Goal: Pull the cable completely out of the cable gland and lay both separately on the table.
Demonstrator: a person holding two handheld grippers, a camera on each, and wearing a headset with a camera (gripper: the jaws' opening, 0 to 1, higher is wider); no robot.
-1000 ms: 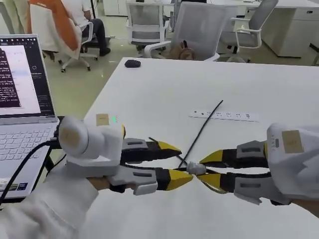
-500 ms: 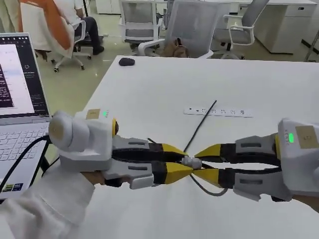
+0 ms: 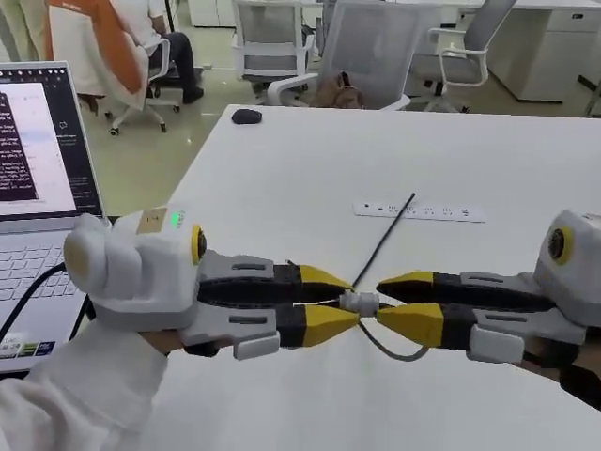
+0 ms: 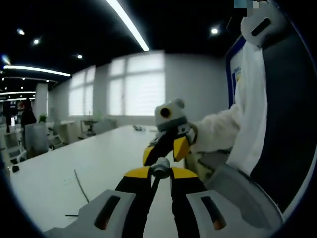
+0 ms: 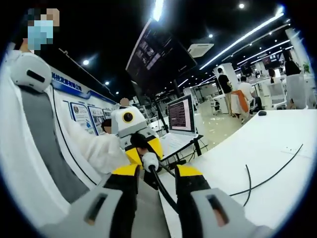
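At the lower centre of the head view, our left claw (image 3: 353, 300) is clenched on the white cable gland (image 3: 361, 303), above the worktop (image 3: 310, 169). Our right claw (image 3: 379, 299) meets it tip to tip from the right and is clamped on the black cable (image 3: 381, 242) just beside the gland. The cable is not yet out. One stretch slants up toward the power strip (image 3: 423, 211) at the upper right, and a short loop curves beneath the right claw.
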